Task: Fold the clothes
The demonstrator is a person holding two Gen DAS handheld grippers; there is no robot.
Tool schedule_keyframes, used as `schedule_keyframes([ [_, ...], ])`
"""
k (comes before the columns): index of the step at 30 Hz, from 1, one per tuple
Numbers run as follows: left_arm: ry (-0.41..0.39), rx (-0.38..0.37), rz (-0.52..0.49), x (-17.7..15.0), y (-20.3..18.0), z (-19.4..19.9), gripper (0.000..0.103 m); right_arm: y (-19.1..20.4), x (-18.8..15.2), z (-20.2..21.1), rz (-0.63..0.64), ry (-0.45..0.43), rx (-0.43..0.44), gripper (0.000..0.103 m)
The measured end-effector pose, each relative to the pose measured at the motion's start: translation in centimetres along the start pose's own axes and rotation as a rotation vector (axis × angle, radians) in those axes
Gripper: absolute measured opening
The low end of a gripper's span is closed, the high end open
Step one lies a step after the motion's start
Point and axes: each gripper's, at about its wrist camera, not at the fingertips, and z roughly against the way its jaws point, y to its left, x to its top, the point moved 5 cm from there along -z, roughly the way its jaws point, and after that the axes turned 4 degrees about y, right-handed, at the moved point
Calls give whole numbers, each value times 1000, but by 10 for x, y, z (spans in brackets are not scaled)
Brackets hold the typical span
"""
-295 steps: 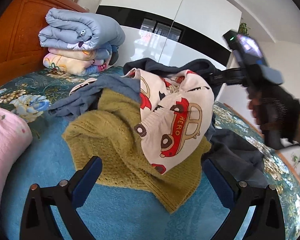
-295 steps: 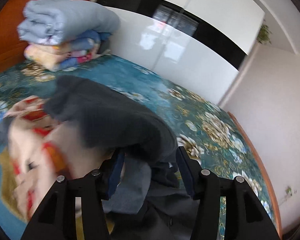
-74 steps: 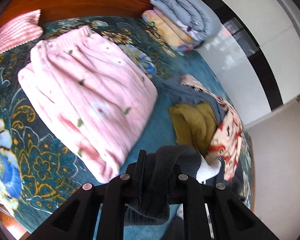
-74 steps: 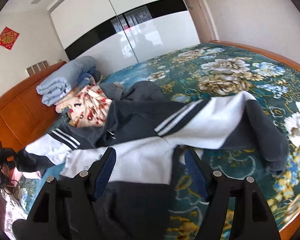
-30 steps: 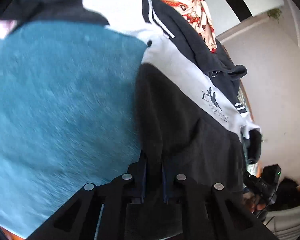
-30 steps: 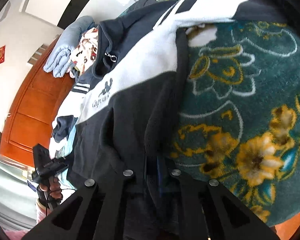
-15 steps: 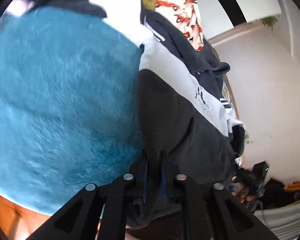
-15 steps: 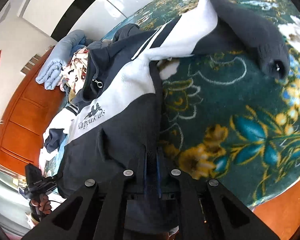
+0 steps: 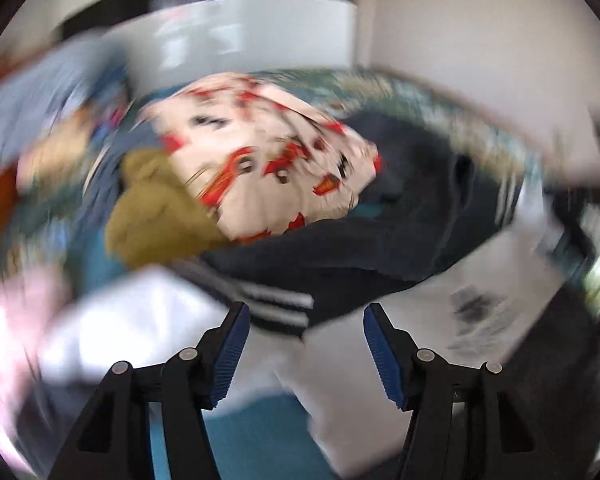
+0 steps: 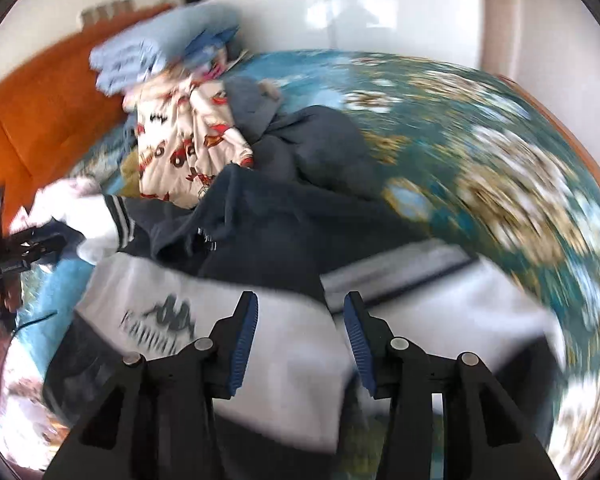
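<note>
A dark navy and white sweatshirt (image 9: 340,256) lies spread on the bed, its white chest band and dark logo (image 10: 160,320) facing up. My left gripper (image 9: 305,312) hovers above its striped sleeve; the jaws are opening and nothing is between the blue pads (image 9: 232,344). My right gripper (image 10: 301,300) hangs over the white band near the other sleeve (image 10: 420,280); its jaws are opening too, with no cloth pinched. Both views are motion-blurred.
Behind the sweatshirt is a heap: a cream car-print garment (image 9: 268,160), a mustard knit (image 9: 152,216) and a grey-blue piece (image 10: 252,104). Folded quilts (image 10: 160,44) sit by the orange headboard (image 10: 40,112). A pink garment (image 9: 16,320) lies left. The floral bedcover (image 10: 500,160) stretches right.
Both grippers were shut on the sweatshirt's dark hem; now both have let go and opened. Both have lifted and rolled, so the views now look across the bed toward the clothes heap.
</note>
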Motion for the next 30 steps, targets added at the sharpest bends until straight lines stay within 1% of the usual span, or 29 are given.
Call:
schedule_keyframes([
  [2, 31, 54, -164, 8, -14, -22, 63, 11, 24, -29, 98, 30, -45, 46],
  [4, 61, 102, -300, 14, -28, -44, 63, 15, 37, -49, 183, 48, -77, 50],
  [7, 88, 134, -422, 14, -38, -69, 63, 19, 55, -77, 304, 69, -116, 55],
  [8, 90, 136, -436, 17, -39, -78, 63, 20, 61, -86, 342, 76, -127, 56],
  [9, 91, 135, -430, 22, -39, -85, 63, 20, 65, -94, 370, 89, -129, 60],
  [12, 77, 83, -342, 34, -27, -96, 63, 23, 76, -114, 420, 110, -115, 61],
  [14, 64, 36, -268, 39, -18, -101, 61, 24, 82, -119, 396, 114, -70, 61],
  [15, 58, 12, -230, 42, -13, -102, 48, 25, 85, -121, 373, 114, -41, 56],
  [16, 56, -19, -186, 45, -8, -104, 22, 23, 89, -122, 340, 105, -15, 39],
  [17, 56, -42, -126, 48, -1, -105, 14, 22, 92, -122, 306, 95, 11, 30],
  [18, 55, -63, -68, 52, 7, -107, 12, 19, 96, -123, 270, 85, 36, 19],
  [20, 54, -87, 37, 58, 23, -113, 11, 8, 106, -127, 172, 60, 67, 17],
  [22, 55, -107, 138, 65, 38, -118, 11, -7, 113, -134, 68, 44, 78, 17],
  [24, 79, -84, 196, 69, 45, -128, 11, -21, 118, -149, -47, 51, 75, 17],
  [26, 109, -60, 237, 70, 50, -137, 11, -33, 117, -167, -142, 77, 25, 17],
  [27, 115, -49, 236, 70, 51, -138, 11, -39, 116, -173, -177, 88, 6, 17],
  [29, 107, -42, 231, 71, 51, -134, 14, -49, 112, -175, -254, 87, 31, 17],
  [30, 97, -43, 228, 70, 51, -129, 14, -51, 111, -169, -279, 70, 51, 17],
])
